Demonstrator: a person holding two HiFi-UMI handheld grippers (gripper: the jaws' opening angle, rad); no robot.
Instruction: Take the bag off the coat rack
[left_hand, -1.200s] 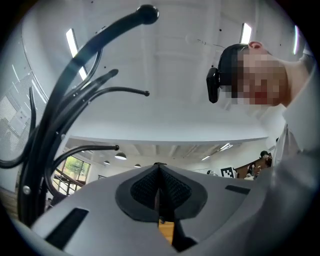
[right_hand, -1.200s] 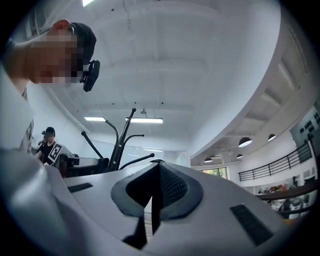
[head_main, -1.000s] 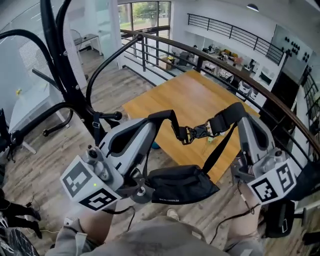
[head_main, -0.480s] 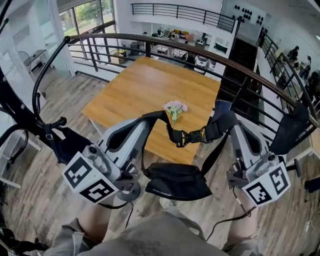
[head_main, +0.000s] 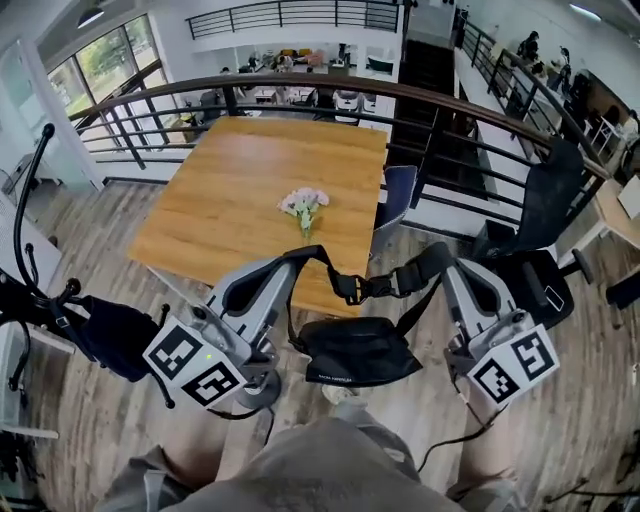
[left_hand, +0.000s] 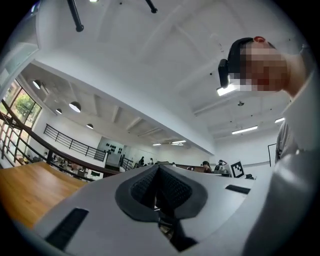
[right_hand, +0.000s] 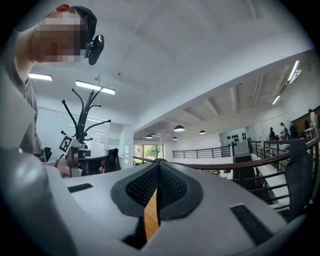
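The view has been swung away from the coat rack (right_hand: 85, 122). A second ago its black arms filled the side of the head view left of the desk (head_main: 215, 215), close to the grippers. Now only a hook or two is seen at the far edge on that side, and the desk with its flowers (head_main: 303, 203) lies straight ahead.

The bag (head_main: 358, 350) is hung by its strap (head_main: 415, 275) between the two grippers, on the near side of the desk and clear of it. No part of the rack is touched by it.

The strap is pinched by the left gripper (head_main: 293, 264): in the left gripper view the jaws are pressed together on dark material. The right gripper (head_main: 446, 266) is clenched too. In the right gripper view its pads are seen meeting, with a sliver of the desk showing below them, and in the head view the padded part of the strap runs to its tip, so it is judged to be held there.

The lift-off is judged to be done. What may remain is to carry the bag or set it down. A dark item (head_main: 112, 335) is seen hanging left of the desk, apparently on the rack.
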